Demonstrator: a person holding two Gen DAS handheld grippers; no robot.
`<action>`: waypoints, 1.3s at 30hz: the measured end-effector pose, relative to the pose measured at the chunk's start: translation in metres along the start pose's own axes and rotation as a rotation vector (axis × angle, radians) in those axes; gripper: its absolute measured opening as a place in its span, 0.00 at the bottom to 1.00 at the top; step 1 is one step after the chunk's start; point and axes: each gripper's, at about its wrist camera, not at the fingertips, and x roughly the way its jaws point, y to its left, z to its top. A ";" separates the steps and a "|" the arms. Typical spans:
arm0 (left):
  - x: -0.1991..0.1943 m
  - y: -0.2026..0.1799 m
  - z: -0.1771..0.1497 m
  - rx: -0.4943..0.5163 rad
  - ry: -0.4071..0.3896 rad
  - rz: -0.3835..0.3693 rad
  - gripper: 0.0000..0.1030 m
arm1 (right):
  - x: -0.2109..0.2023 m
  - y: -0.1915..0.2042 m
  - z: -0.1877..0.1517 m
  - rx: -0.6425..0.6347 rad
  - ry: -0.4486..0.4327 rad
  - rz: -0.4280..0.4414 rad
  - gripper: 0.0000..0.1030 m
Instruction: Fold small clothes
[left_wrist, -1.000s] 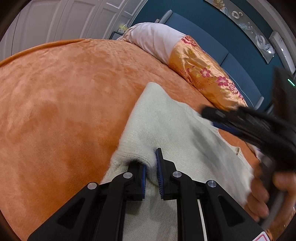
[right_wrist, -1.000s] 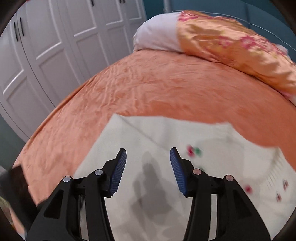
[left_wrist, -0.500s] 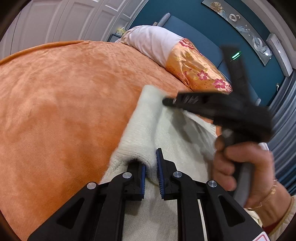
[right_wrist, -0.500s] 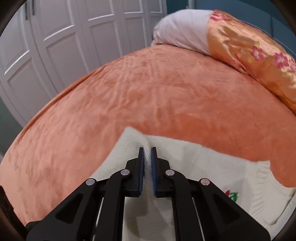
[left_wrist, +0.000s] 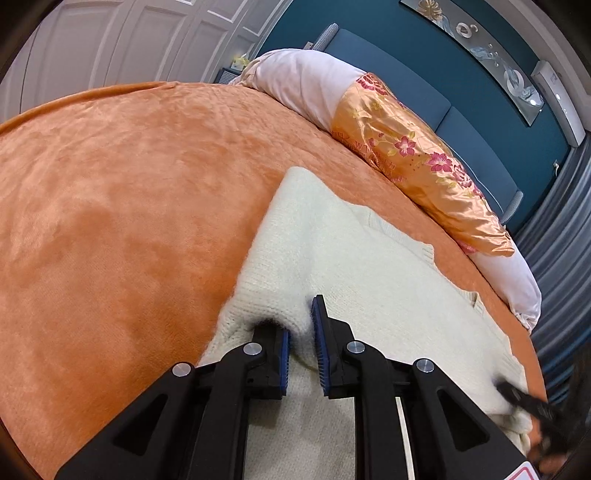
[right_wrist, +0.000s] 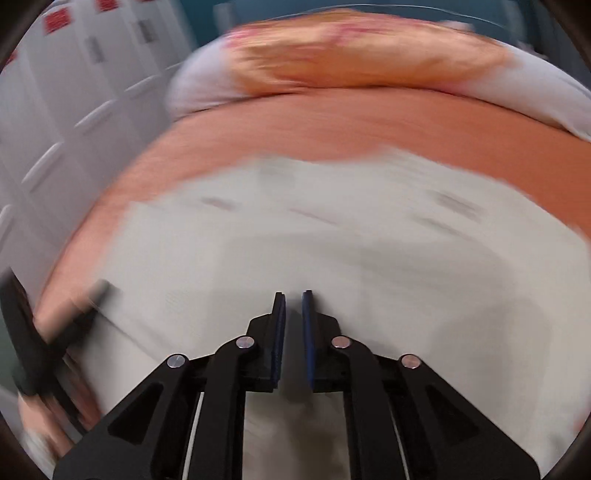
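A cream knit sweater (left_wrist: 354, 266) lies on the orange bedspread (left_wrist: 129, 206). My left gripper (left_wrist: 301, 325) is shut on a pinch of the sweater's near left edge; the left finger is partly tucked under the knit. In the right wrist view, which is motion-blurred, the sweater (right_wrist: 332, 229) spreads wide across the bed. My right gripper (right_wrist: 293, 306) has its jaws nearly together with cream knit between them, shut on the sweater. The right gripper's tip also shows blurred at the lower right of the left wrist view (left_wrist: 532, 402).
A long pillow in white and orange floral fabric (left_wrist: 406, 147) lies along the far edge of the bed. White wardrobe doors (right_wrist: 74, 74) stand to the left. A blue headboard wall (left_wrist: 424, 85) is behind the pillow. The left gripper shows blurred at the right wrist view's left edge (right_wrist: 44, 332).
My right gripper closed on the sweater's far edge, then swept back toward me, carrying the knit; it left the middle of the left wrist view. My left gripper stayed clamped in place.
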 end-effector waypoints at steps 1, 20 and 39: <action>0.000 -0.001 0.000 0.003 0.002 0.003 0.17 | -0.019 -0.024 -0.006 0.048 -0.019 -0.054 0.00; -0.175 0.055 -0.041 -0.012 0.226 0.038 0.63 | -0.233 -0.074 -0.234 0.311 0.110 -0.031 0.57; -0.203 0.027 -0.105 0.070 0.475 0.010 0.07 | -0.209 -0.035 -0.232 0.436 0.075 0.000 0.13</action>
